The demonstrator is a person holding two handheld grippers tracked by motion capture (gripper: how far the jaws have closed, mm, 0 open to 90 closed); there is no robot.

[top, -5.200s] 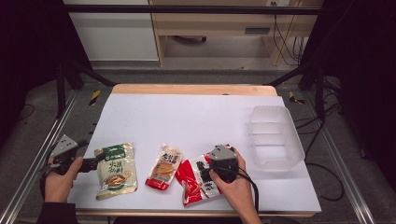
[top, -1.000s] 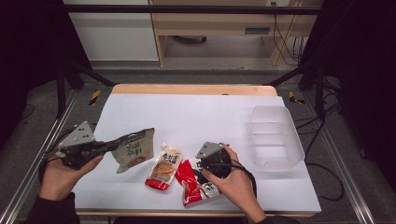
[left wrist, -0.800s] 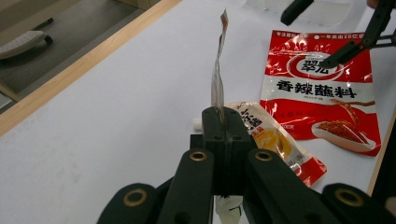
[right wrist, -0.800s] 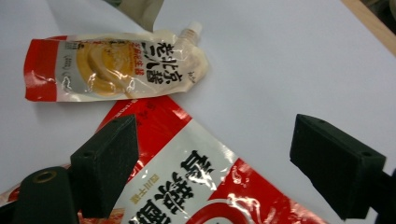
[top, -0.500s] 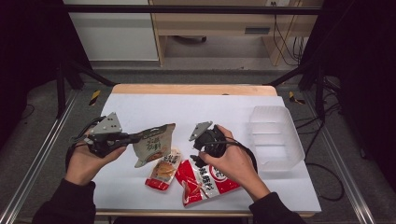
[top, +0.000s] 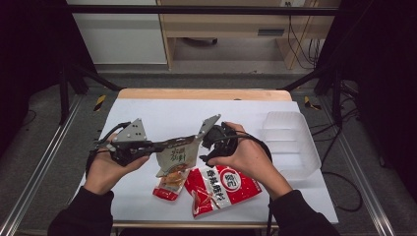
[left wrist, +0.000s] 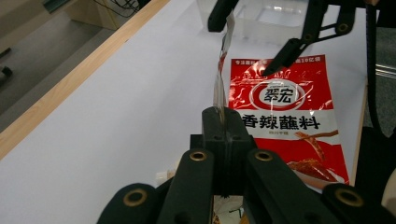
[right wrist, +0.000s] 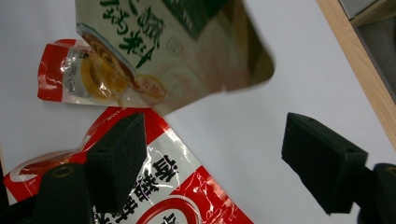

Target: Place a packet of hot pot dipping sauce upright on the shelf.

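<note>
Nearest my side of the white table lies the big red sauce packet, flat, with a smaller red and orange pouch just beside it on its left. Above them my left tongs are clenched on one edge of the pale green-lettered packet, holding it clear of the table so it hangs over the small pouch. My right tongs are up at the packet's other side; their jaws have just been closing but stand apart, with nothing pressed between them. Farther off to the right, a clear plastic tray rests on the table.
</note>
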